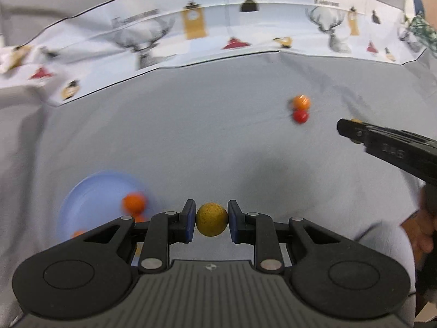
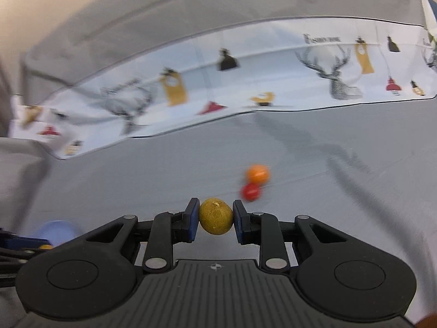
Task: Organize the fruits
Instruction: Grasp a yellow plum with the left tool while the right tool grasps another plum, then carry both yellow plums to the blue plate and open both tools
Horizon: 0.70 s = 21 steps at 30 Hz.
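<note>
My left gripper is shut on a round yellow-brown fruit, held above the grey cloth, just right of a light blue plate. The plate holds an orange fruit and other orange pieces partly hidden behind my fingers. My right gripper is shut on a second yellow-brown fruit; it also shows at the right of the left wrist view. An orange fruit and a red fruit lie touching on the cloth, ahead of the right gripper.
A grey cloth covers the table. A white printed cloth with deer and lamps lies across the far side. The blue plate shows at the lower left of the right wrist view. A hand is at the right edge.
</note>
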Available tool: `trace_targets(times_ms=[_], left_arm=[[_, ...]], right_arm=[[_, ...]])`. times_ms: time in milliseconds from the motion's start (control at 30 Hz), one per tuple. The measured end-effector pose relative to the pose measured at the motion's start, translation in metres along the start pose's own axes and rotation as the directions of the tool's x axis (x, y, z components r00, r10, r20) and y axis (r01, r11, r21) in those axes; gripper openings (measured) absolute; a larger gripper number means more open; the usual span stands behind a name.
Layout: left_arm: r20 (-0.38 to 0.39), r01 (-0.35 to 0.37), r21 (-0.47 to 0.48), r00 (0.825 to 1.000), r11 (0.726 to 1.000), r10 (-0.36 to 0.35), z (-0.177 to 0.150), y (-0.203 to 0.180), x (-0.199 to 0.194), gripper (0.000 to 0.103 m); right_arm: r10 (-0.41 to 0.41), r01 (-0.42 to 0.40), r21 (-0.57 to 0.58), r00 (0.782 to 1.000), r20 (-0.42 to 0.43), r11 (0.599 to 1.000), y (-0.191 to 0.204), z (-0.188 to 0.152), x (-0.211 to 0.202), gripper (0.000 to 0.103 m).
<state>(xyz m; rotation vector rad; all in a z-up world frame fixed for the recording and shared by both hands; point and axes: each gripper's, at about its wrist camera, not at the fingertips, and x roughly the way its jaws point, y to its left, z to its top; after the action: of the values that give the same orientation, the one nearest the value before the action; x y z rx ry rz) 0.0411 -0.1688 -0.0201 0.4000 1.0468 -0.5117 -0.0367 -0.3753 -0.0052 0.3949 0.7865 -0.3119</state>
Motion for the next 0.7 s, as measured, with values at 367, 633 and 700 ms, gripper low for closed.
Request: trace_targets(times_ms=[367, 633, 700], left_arm=[[0.045, -0.115, -0.093, 0.992, 0.989, 0.120, -0.094, 0.070, -0.099, 0.027], [0.082, -0.115, -0.156, 0.988, 0.981, 0.129, -0.134, 0.103, -0.129, 0.027], [0.087, -0.111, -0.164, 0.988, 0.980, 0.126, -0.139, 0.108, -0.133, 0.027]], right_arm=[[0.205, -0.206, -0.097, 0.978, -0.027, 0.974, 0.099, -0.056, -0.105, 0.027], [0.231, -0.241, -0.193, 0.970, -0.070, 0.951, 0.150, -0.090, -0.141, 0.027], [0.236, -0.250, -0.209, 0.968, -0.088, 0.945, 0.160, -0.097, -0.144, 0.027]])
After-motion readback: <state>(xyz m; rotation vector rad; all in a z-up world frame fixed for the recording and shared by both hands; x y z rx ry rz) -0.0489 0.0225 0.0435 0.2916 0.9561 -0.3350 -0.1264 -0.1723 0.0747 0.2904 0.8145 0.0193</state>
